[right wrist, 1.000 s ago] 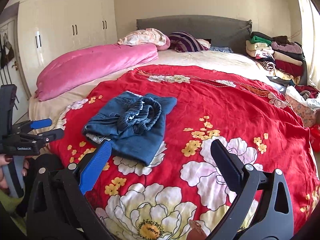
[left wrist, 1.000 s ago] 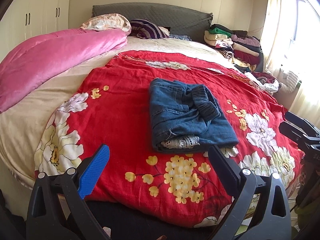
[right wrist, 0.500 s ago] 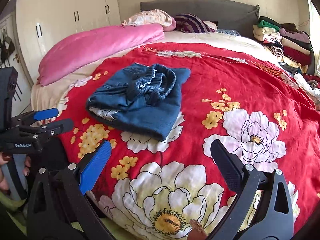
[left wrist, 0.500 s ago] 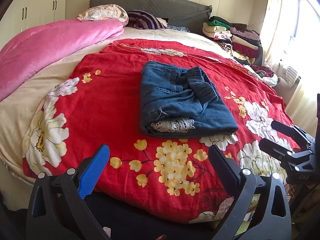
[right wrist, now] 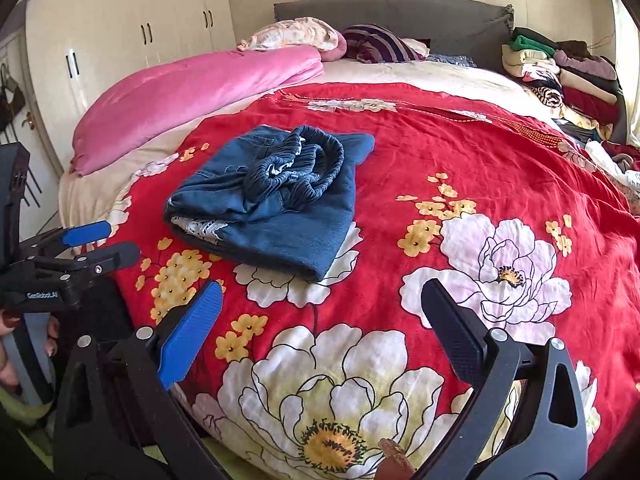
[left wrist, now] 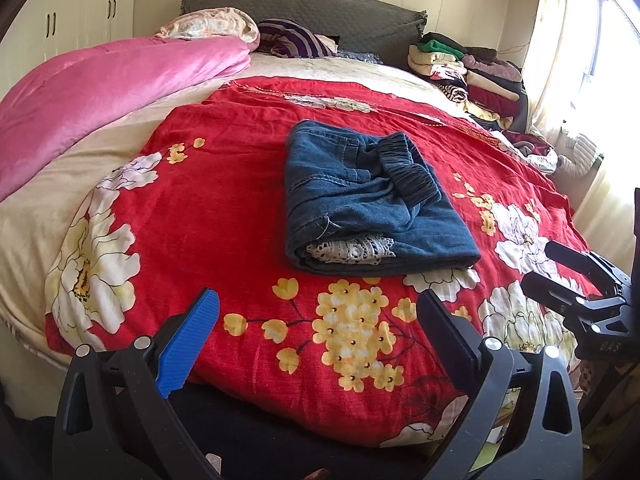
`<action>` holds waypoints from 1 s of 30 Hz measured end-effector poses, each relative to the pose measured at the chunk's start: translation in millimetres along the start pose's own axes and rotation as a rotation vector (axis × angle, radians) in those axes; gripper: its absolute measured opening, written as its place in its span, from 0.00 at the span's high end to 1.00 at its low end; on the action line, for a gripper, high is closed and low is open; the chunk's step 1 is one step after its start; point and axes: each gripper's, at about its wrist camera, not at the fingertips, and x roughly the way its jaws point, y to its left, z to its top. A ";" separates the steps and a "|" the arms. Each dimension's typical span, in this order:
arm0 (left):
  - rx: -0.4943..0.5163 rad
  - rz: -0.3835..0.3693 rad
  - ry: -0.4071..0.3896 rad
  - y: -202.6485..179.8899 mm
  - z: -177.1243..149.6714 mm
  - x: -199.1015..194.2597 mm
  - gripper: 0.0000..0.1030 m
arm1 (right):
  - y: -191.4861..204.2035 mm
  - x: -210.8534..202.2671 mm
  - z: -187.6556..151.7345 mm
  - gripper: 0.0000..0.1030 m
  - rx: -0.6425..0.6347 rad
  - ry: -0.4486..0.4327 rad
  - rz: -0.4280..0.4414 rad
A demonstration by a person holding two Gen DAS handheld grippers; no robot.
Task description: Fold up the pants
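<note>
Lying folded on one red blanket [left wrist: 224, 208], one jeans bundle [left wrist: 372, 204]; two claws [left wrist: 316, 324] [right wrist: 320, 312], both spread, empty.

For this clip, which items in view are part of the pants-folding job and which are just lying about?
Part of the job:
- folded denim pants
- left tool, open
- right tool, open
- red floral blanket under the pants

Lying about:
- pink duvet
- striped pillow
- clothes pile
- wardrobe

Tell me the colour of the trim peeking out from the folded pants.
White lace trim at the folded blue denim pants' near edge, clearest in the left wrist view.
</note>
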 end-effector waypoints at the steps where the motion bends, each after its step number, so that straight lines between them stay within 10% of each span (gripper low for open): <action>1: 0.000 0.001 0.000 0.0 -0.1 -0.1 0.04 | 0.1 0.0 -0.1 0.09 0.000 -0.001 -0.001; 30: -0.007 0.020 0.008 3.0 0.6 -2.9 0.04 | 4.5 -1.1 1.0 0.09 -0.014 -0.003 -0.009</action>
